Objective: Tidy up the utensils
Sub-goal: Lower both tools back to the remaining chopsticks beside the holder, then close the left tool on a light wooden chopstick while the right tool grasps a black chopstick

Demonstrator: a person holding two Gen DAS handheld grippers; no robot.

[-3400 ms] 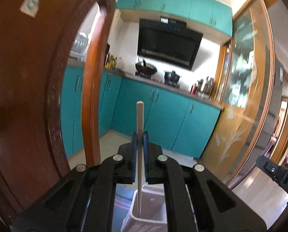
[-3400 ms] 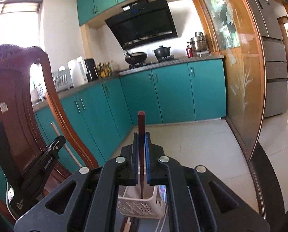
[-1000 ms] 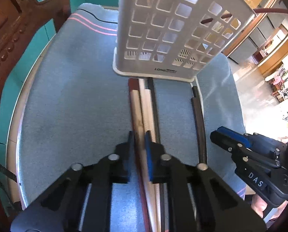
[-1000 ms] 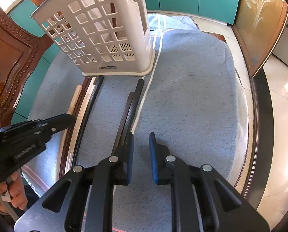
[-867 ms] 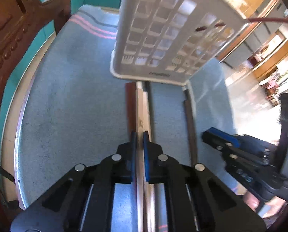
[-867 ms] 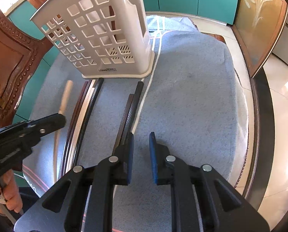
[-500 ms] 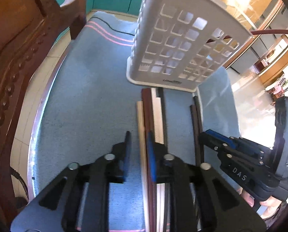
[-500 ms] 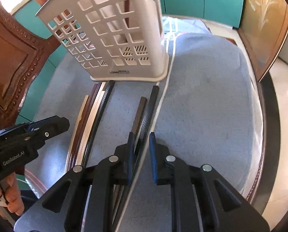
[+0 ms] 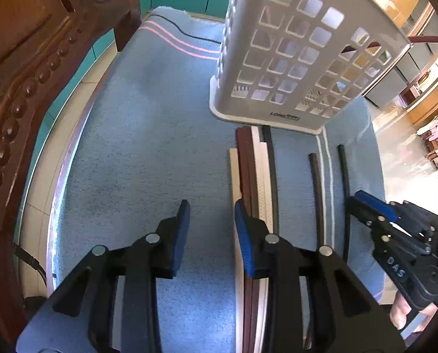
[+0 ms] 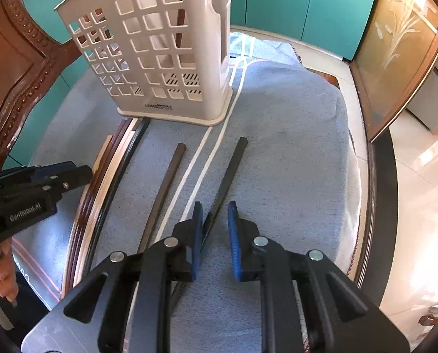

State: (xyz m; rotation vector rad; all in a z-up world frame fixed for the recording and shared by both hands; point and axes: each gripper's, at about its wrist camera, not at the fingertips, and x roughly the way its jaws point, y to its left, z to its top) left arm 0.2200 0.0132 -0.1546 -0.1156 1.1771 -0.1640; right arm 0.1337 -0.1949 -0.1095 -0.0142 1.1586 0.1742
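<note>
A white slotted basket (image 9: pixel 292 58) (image 10: pixel 160 58) stands on the blue cloth, with a dark red chopstick (image 10: pixel 180 29) upright inside. In front of it lies a bundle of chopsticks (image 9: pixel 257 164) (image 10: pixel 110 170): pale wood, dark red, white and black. My left gripper (image 9: pixel 211 220) hovers just left of the bundle, its jaws opening over bare cloth. A brown chopstick (image 10: pixel 172 176) and a black chopstick (image 10: pixel 230 170) lie apart further right. My right gripper (image 10: pixel 214 223) is open; the black chopstick's near end runs between its jaws, close to the left pad.
A carved wooden chair back (image 9: pixel 28 73) rises at the left of the cloth. The round table edge (image 10: pixel 377 206) curves along the right, with tiled floor beyond. Teal cabinets (image 10: pixel 292 0) stand behind the basket. Bare blue cloth (image 10: pixel 292 147) spreads right of the black chopstick.
My left gripper let go of the pale chopstick, which now lies beside the bundle, and its jaws spread wider. The brown and black chopsticks, side by side before, now lie apart.
</note>
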